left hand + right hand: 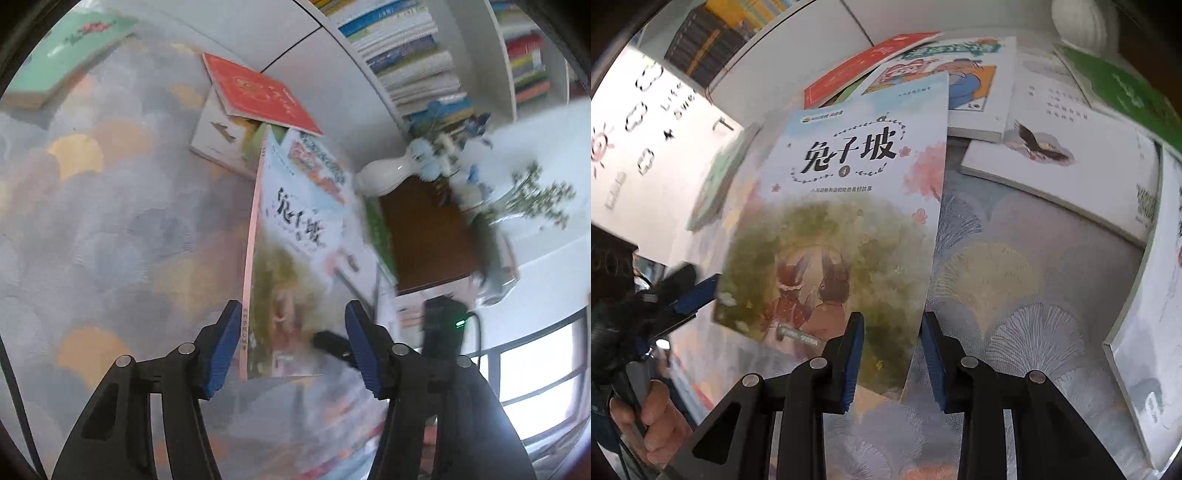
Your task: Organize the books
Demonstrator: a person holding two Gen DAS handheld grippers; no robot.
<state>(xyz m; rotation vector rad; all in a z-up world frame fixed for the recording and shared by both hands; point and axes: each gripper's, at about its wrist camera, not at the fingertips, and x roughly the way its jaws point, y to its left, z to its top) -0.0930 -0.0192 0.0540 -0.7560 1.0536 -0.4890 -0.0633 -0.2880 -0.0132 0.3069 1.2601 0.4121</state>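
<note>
Left gripper (290, 341): fingers part open, straddling the bottom edge of the rabbit book (295, 236); pad contact cannot be confirmed. Right gripper (892, 356): fingers narrowly apart around the same book's lower right corner (842, 221); grip not confirmed either. The book stands tilted, lifted over the patterned cloth (1015, 280). A red book (258, 94) lies at upper centre of the left view, a bird book (1060, 166) at upper right of the right view. Bookshelf (413, 55) at top right.
</note>
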